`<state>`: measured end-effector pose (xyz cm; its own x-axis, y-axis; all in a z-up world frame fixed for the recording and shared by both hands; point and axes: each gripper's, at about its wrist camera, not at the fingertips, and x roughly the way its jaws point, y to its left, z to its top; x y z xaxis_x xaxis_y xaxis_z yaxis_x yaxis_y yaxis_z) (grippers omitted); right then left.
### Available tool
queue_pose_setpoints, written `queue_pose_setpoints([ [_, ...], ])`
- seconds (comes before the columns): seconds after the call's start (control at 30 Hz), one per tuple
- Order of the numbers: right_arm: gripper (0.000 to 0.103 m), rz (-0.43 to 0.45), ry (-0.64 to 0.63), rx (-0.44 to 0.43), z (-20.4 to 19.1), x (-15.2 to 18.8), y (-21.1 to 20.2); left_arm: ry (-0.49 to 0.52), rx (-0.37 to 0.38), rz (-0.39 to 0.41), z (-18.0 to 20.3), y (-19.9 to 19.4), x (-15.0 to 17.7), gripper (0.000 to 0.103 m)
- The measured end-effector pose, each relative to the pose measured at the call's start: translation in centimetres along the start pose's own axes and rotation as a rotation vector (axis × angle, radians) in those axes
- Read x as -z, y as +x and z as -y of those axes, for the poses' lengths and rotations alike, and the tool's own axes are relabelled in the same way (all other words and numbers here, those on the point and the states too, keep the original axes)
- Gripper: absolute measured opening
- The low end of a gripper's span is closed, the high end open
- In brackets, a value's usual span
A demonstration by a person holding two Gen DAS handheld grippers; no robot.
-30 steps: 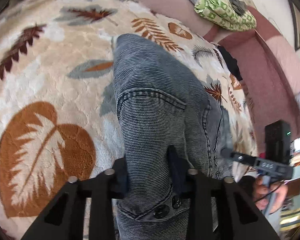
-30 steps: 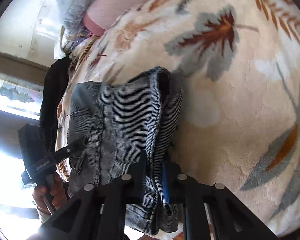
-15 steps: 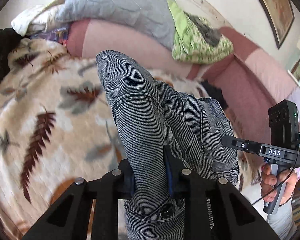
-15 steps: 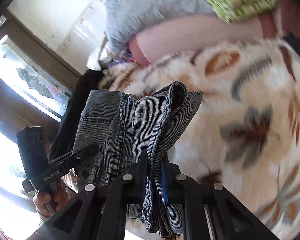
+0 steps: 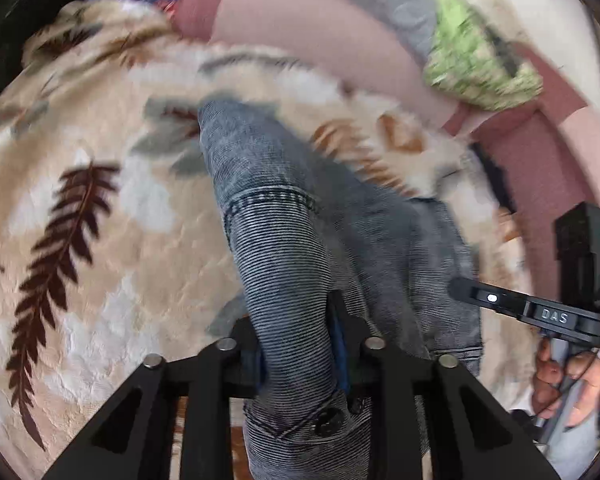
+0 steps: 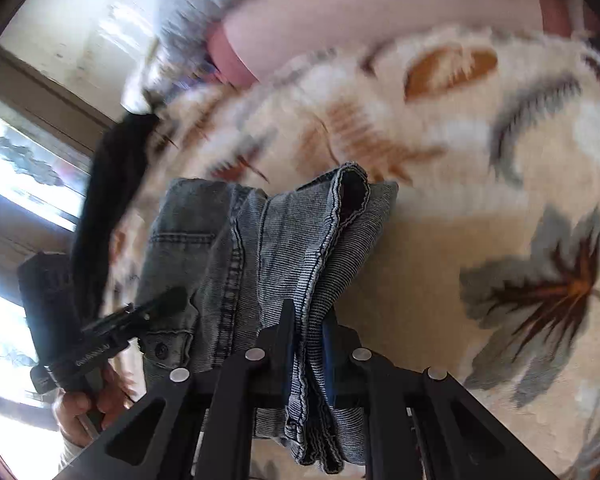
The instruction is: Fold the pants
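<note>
Our left gripper [image 5: 300,344] clamps the waistband of the grey washed denim pants [image 5: 300,240], its jaws opening slightly; our right gripper [image 6: 308,340] pinches the hems. The pants hang near over the cream leaf-patterned blanket [image 5: 100,240]. We should lower both ends level together.

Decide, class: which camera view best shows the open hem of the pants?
The right wrist view: the open hem faces the camera above the right gripper. The left wrist view shows only the waistband button and a pocket; the hem is not visible.
</note>
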<state>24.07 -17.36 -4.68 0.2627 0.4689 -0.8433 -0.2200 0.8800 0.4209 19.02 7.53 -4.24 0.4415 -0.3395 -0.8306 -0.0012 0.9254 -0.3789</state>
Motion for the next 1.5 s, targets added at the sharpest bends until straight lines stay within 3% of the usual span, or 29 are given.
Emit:
queue_pose_setpoints([
  [0.1,0.016,-0.01,0.014,0.022,1.2,0.6,0.7,0.013,-0.065,0.035,0.0,0.1,0.8,0.056],
  [0.13,0.018,-0.009,0.009,0.027,1.3,0.7,0.5,0.018,-0.092,0.039,0.1,-0.1,0.9,0.068],
  [0.17,0.019,-0.003,-0.001,0.04,1.2,0.8,0.2,0.027,-0.125,0.047,0.3,-0.3,1.0,0.07],
  [0.27,0.019,0.028,-0.027,0.089,0.7,1.2,-1.3,0.076,-0.191,0.081,1.2,-1.3,1.5,0.07],
  [0.4,0.019,0.135,-0.106,0.161,-1.7,3.0,-4.9,0.115,-0.269,0.156,2.1,-3.6,2.7,0.07],
  [0.53,0.036,0.194,-0.195,0.193,-4.2,5.0,-5.8,0.112,-0.328,0.208,2.6,-5.2,3.6,0.07],
  [0.63,0.051,0.148,-0.218,0.221,-4.4,6.3,-3.3,0.119,-0.346,0.212,2.8,-5.1,4.8,0.073],
  [0.73,0.057,0.057,-0.194,0.271,-2.6,7.0,0.8,0.149,-0.406,0.143,2.9,-2.3,6.2,0.086],
  [0.8,0.06,0.084,-0.147,0.228,-1.9,6.9,0.2,0.169,-0.438,0.175,2.8,-1.7,6.7,0.086],
  [0.9,0.06,0.088,-0.134,0.219,-2.0,6.8,-1.8,0.134,-0.394,0.178,2.7,-3.3,6.4,0.086],
  [0.97,0.062,0.132,-0.147,0.205,-2.4,7.2,-3.3,0.119,-0.364,0.225,2.8,-5.0,6.6,0.086],
  [1.03,0.074,0.174,-0.139,0.205,-2.2,8.0,-4.0,0.12,-0.373,0.269,3.1,-5.5,7.4,0.087],
  [1.07,0.083,0.161,-0.136,0.221,-1.8,8.2,-3.4,0.126,-0.392,0.252,3.2,-4.8,7.8,0.089],
  [1.13,0.085,0.04,-0.152,0.283,-1.0,8.6,-0.5,0.154,-0.431,0.158,2.9,-2.0,8.1,0.09],
  [1.27,0.085,0.149,-0.09,0.223,-0.5,9.7,-4.0,0.097,-0.386,0.212,3.1,-4.7,8.2,0.089],
  [1.37,0.088,0.322,-0.134,0.265,-1.5,12.3,-8.2,0.115,-0.428,0.295,5.0,-7.6,9.6,0.089],
  [1.4,0.101,0.368,-0.167,0.283,-1.9,13.6,-9.2,0.11,-0.436,0.314,5.5,-8.2,10.0,0.089],
  [1.5,0.103,0.434,-0.24,0.338,-3.1,16.3,-10.0,0.108,-0.404,0.346,7.2,-9.5,11.5,0.089],
])
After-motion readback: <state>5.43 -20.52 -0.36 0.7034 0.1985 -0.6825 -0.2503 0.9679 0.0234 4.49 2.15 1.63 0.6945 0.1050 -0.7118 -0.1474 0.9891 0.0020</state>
